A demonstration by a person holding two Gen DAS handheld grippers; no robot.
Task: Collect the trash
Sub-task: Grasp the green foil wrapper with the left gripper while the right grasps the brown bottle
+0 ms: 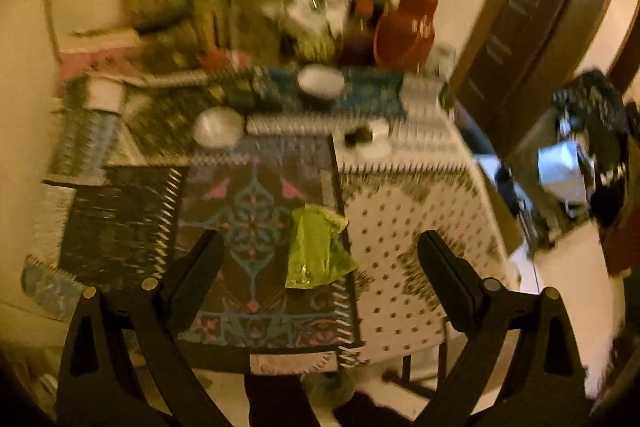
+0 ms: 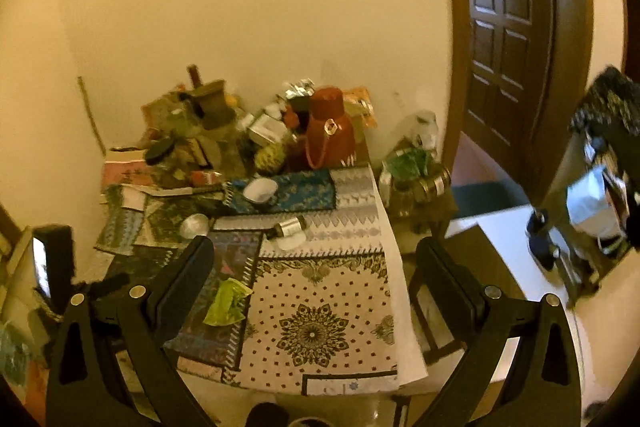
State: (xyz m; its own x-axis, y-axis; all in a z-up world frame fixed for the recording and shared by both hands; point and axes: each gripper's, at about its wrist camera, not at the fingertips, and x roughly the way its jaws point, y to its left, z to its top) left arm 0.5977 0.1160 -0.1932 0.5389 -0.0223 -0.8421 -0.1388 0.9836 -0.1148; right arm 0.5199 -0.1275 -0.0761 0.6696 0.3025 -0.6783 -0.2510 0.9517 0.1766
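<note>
Both grippers, the left gripper [image 1: 320, 259] and the right gripper [image 2: 316, 267], hover wide apart and hold nothing. A crumpled, shiny green wrapper [image 1: 318, 249] lies on the patterned tablecloth [image 2: 320, 327]. Farther stand two small white bowls [image 2: 260, 190] and a red jug [image 2: 330, 131].

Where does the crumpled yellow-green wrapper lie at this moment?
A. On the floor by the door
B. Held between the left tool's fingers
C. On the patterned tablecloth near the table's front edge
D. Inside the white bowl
C: the yellow-green wrapper lies loose on the patterned tablecloth near the front edge, ahead of the open left tool and apart from its fingers.
</note>
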